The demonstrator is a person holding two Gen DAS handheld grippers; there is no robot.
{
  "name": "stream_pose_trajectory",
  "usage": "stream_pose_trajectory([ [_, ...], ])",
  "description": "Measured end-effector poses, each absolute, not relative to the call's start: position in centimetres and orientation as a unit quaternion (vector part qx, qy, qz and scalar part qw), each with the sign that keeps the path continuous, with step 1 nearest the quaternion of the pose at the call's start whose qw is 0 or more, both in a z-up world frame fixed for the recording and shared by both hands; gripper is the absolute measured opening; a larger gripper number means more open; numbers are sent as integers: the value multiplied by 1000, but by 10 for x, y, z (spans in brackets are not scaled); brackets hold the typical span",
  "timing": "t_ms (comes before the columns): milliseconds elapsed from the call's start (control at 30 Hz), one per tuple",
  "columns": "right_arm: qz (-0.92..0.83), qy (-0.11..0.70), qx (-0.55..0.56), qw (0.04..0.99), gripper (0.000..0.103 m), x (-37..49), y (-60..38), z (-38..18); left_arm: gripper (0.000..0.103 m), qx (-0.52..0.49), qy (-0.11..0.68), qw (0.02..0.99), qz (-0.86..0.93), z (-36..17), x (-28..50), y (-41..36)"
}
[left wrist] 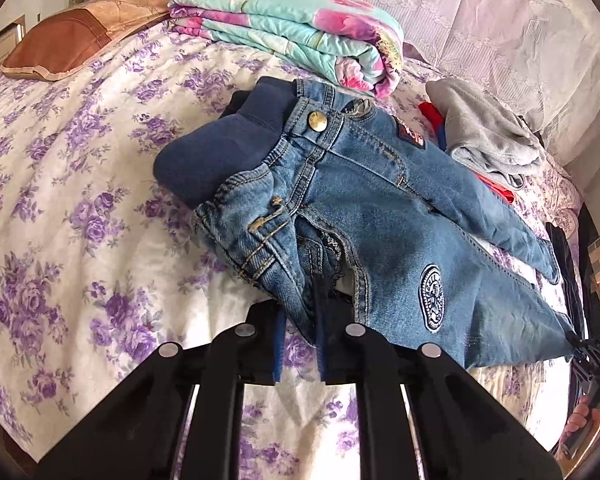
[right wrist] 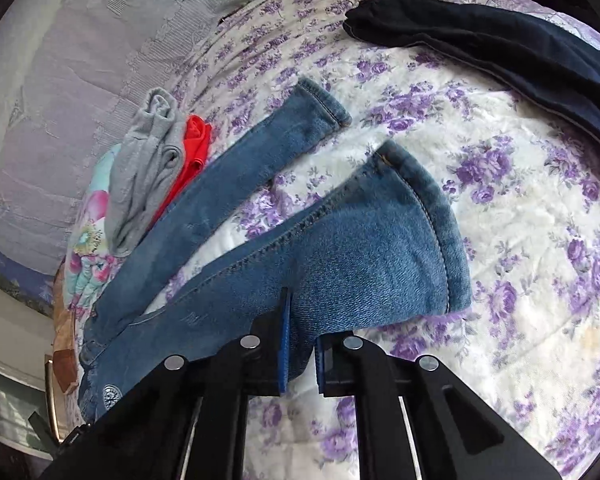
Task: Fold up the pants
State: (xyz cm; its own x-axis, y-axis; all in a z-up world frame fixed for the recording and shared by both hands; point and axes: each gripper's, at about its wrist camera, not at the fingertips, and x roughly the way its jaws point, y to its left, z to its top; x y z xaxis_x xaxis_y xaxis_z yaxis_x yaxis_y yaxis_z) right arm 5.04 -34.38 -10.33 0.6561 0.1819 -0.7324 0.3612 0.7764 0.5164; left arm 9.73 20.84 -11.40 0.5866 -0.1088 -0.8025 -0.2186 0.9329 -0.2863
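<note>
Small blue jeans [left wrist: 372,200] with a dark ribbed waistband, a brass button and a round patch lie on the flowered bedspread [left wrist: 80,208]. My left gripper [left wrist: 300,344] is shut on the jeans' near waist edge, which is bunched up. The far leg [right wrist: 260,152] lies flat, spread apart from the near leg [right wrist: 360,256]. My right gripper [right wrist: 300,348] is shut on the near leg close to its hem. The right gripper also shows at the right edge of the left wrist view [left wrist: 584,350].
A folded floral quilt [left wrist: 300,32] and a brown pillow [left wrist: 80,36] lie beyond the waistband. Grey clothing [left wrist: 488,136] over red clothing [right wrist: 194,148] sits beside the far leg. A dark garment [right wrist: 500,48] lies past the hems. Lace curtain [right wrist: 60,80] behind.
</note>
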Motion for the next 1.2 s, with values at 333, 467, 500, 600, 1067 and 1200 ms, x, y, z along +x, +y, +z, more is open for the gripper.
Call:
stream_pose_trajectory([
  [333, -84, 460, 325, 822, 35, 12, -353, -156, 20, -142, 488, 859, 59, -139, 64, 204],
  [467, -97, 453, 281, 840, 62, -1, -348, -124, 34, -83, 455, 885, 59, -93, 32, 196],
  [500, -109, 439, 268, 851, 66, -10, -348, -113, 44, -64, 441, 893, 64, -79, 21, 195],
  [600, -187, 393, 209, 876, 82, -35, -346, -79, 70, -28, 412, 907, 77, -44, 6, 193],
  [1067, -61, 427, 93, 897, 91, -9, -255, -56, 36, 1, 538, 842, -30, -98, 214, 170],
  [1200, 17, 457, 53, 888, 91, 31, -206, -46, 16, 6, 571, 821, -25, -139, 230, 173],
])
